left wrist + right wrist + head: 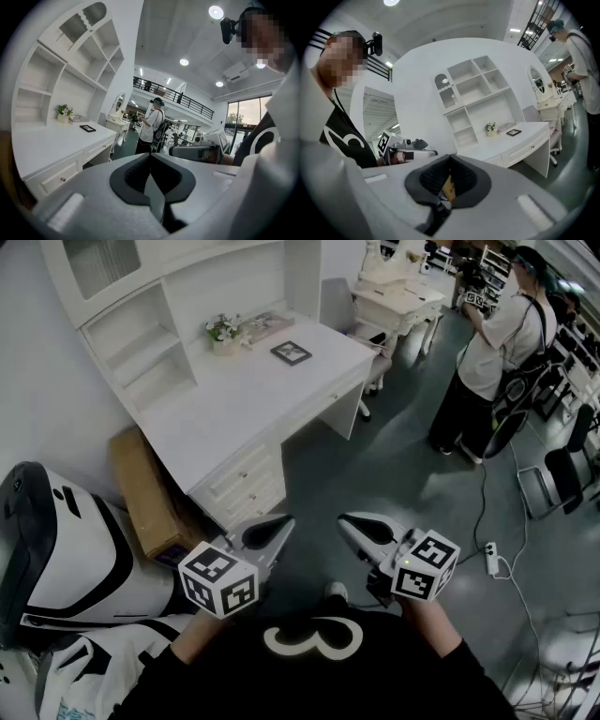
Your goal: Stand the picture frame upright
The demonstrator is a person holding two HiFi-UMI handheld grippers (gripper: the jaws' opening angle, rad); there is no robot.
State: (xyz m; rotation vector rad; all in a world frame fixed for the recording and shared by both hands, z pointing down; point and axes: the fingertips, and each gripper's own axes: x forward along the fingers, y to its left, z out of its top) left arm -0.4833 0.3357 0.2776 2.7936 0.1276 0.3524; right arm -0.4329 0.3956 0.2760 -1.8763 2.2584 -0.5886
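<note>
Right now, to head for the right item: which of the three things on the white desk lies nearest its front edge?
The black rectangular picture frame, lying flat. The white flower pot and the pale flat book sit further back, by the shelves.

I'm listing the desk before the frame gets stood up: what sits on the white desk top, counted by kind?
picture frame, lying flat: 1
flower pot: 1
flat book-like item beside the pot: 1
Total: 3

White numeral 3 (312, 637), on black shirt (309, 685)
</note>
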